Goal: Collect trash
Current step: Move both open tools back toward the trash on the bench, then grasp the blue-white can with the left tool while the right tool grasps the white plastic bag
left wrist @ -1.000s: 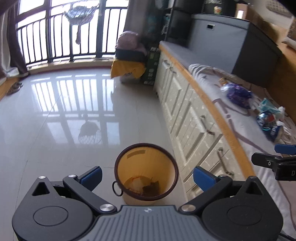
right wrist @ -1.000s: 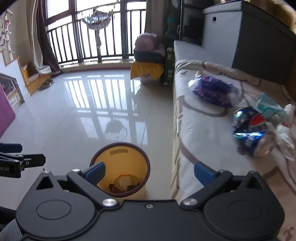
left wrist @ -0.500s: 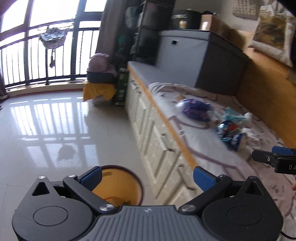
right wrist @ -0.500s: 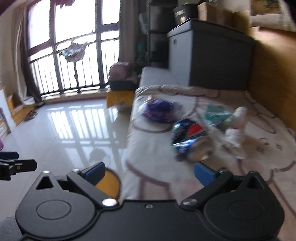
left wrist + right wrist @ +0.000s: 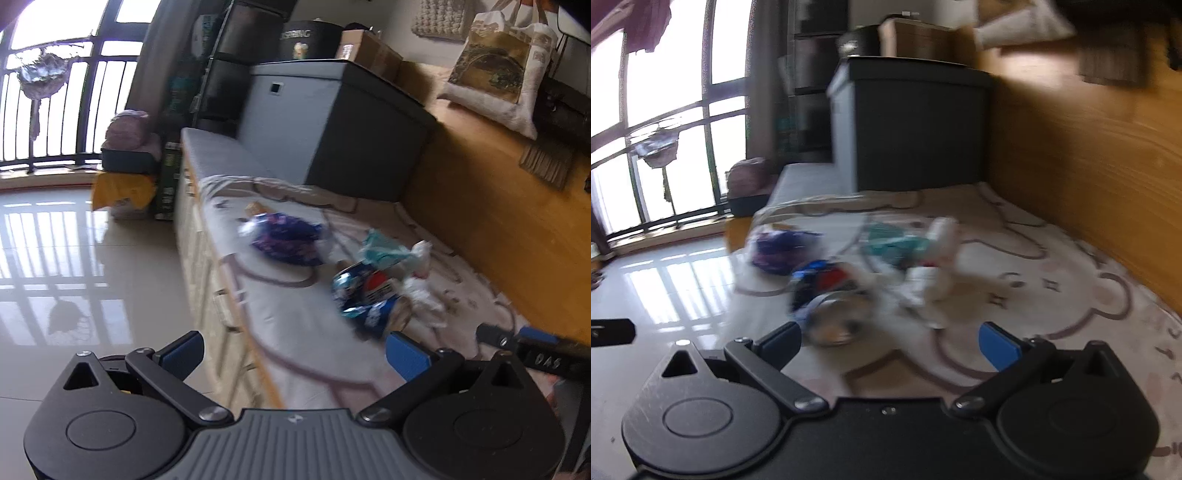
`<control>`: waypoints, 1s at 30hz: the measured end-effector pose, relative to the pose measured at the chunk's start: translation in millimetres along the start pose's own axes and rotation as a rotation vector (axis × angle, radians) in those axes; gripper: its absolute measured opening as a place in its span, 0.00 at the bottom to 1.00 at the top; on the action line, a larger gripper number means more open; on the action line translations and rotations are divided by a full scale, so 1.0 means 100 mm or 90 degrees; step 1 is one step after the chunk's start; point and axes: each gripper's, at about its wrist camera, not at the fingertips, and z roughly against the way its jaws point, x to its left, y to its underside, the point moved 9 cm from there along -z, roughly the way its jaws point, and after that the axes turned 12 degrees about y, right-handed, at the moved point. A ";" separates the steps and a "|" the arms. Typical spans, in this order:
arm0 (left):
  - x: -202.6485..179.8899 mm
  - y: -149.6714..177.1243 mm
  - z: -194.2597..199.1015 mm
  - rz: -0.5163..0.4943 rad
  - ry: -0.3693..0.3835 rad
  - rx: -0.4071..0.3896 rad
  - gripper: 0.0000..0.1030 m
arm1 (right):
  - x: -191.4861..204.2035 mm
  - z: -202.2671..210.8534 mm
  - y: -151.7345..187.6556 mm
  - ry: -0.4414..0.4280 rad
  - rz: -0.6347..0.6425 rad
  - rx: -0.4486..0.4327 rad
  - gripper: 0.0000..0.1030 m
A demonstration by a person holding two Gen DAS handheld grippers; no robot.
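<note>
Jaws on both the left gripper (image 5: 293,350) and the right gripper (image 5: 890,341) are spread wide with nothing in them, so I'd say this is the reach-in for a pickup. The trash sits clustered mid-way along the cloth-covered counter (image 5: 303,332), well clear of the edge. Biggest piece is the purple snack bag (image 5: 286,240) at the far end. Next, the crushed blue soda can (image 5: 827,295) lies on its side just ahead of the right jaws, probably the first grab. Behind it there's a teal wrapper (image 5: 384,251) and crumpled white tissue (image 5: 424,299), touching each other.

Glossy tiled floor (image 5: 92,258), wood wall (image 5: 498,229), crumpled metal can (image 5: 365,295)
</note>
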 end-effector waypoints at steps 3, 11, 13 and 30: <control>-0.09 -0.04 -0.19 0.022 0.035 0.003 0.95 | -0.16 -0.11 0.01 0.014 -0.013 -0.003 1.00; -0.20 0.01 -0.66 0.107 0.113 0.023 0.69 | -0.25 -0.39 -0.07 -0.044 -0.081 0.005 1.00; -0.21 0.05 -0.77 0.134 0.135 0.031 0.64 | -0.18 -0.45 -0.11 -0.075 -0.097 0.015 0.98; 0.14 0.09 -1.29 0.329 0.180 0.024 0.55 | 0.41 -1.29 -0.19 -0.181 -0.155 0.131 0.33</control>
